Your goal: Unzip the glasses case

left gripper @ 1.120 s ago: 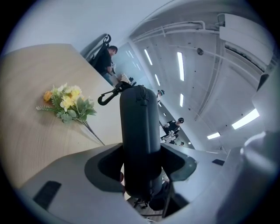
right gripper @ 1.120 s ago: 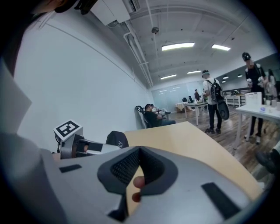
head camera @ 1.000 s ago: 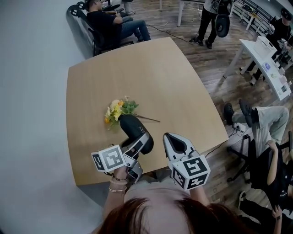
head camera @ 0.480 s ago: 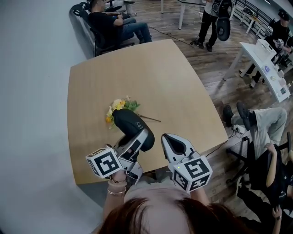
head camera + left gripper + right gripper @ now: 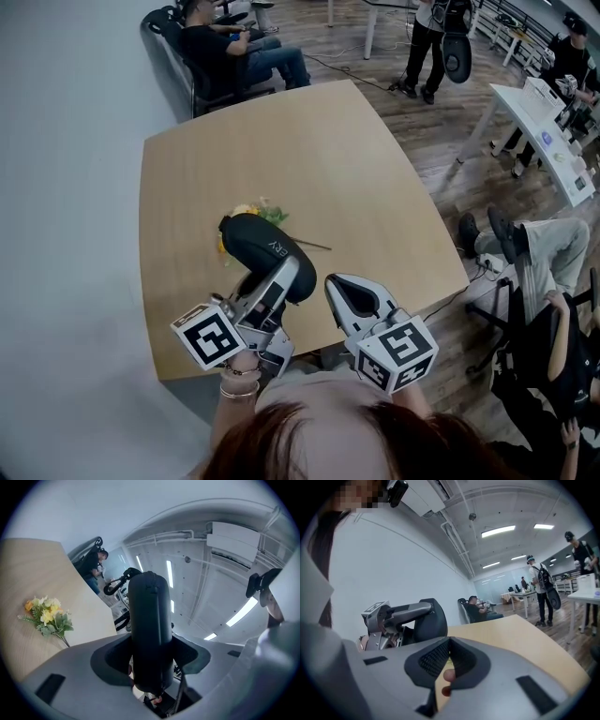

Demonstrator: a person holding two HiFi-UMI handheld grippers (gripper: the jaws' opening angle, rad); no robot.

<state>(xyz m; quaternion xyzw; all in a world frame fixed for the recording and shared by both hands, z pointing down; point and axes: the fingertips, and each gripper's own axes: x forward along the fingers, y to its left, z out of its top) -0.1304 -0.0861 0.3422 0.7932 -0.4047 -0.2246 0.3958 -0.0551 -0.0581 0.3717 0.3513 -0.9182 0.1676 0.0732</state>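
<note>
- The case [image 5: 265, 251] looks like a rigid black shell: light, smooth and rounded. I judge it could twist or slip between the pads once I tug the zip.
- My left gripper [image 5: 270, 289] has it clamped across its near end. The jaws stand wide around its body, and most of the case sticks out past them.
- It hangs in the air above the table [image 5: 328, 159], over the flowers [image 5: 258, 212], not resting on anything.
- I'd take the zip pull with the other tool, but no view shows me the pull.
- The left gripper points about level.
- My right gripper [image 5: 339, 289] sits just beside it, tipped slightly down. Its jaws are closed with nothing in them, clear of the case.
</note>
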